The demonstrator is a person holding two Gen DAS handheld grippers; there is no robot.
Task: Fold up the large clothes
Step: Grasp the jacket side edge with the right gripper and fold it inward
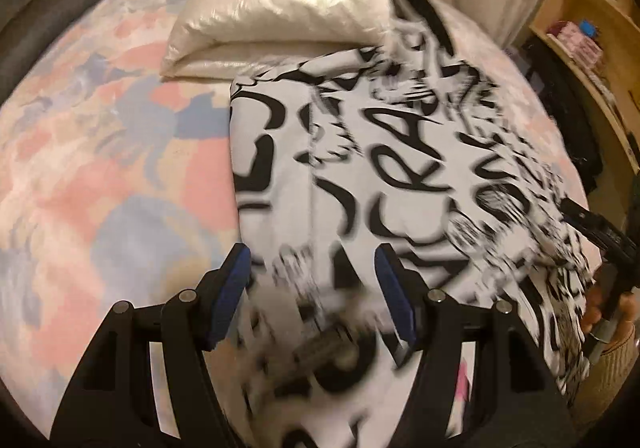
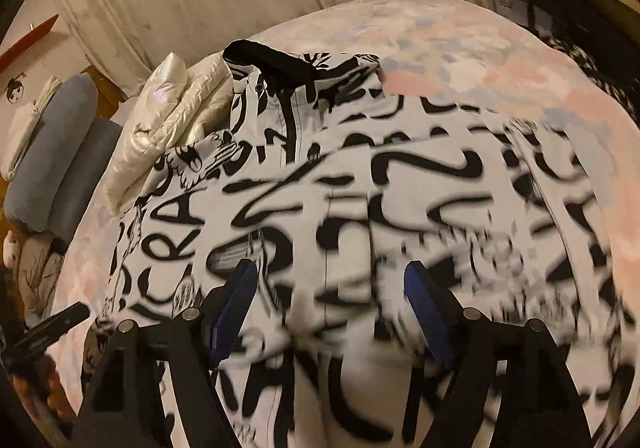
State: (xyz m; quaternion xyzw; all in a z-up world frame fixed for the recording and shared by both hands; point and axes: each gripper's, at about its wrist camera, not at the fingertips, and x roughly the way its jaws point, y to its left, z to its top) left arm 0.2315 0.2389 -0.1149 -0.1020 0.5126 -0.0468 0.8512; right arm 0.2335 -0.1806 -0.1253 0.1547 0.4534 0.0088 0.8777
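A white jacket (image 2: 360, 184) with black lettering is spread on the bed (image 1: 100, 152), just beside a cream pillow (image 1: 276, 8). Cloth is seen between the spread fingers of the left tool (image 1: 312, 284), though a grip cannot be told. The right tool (image 2: 332, 296) is held open above the jacket.

Free room and obstacles on the bed (image 1: 100, 168). The patterned bedcover lies bare along the bed's left side and, in the right wrist view, along its far right side (image 2: 500, 60); a gripper can pass over either. A black-and-white printed jacket (image 1: 380, 152) spreads over the middle and the near edge, filling the space under both open grippers. A cream pillow (image 1: 280, 8) blocks the far left part, touching the jacket's collar end. Grey bolsters (image 2: 56, 152) line the left edge; wooden shelves (image 1: 592, 28) stand just beyond the right edge.
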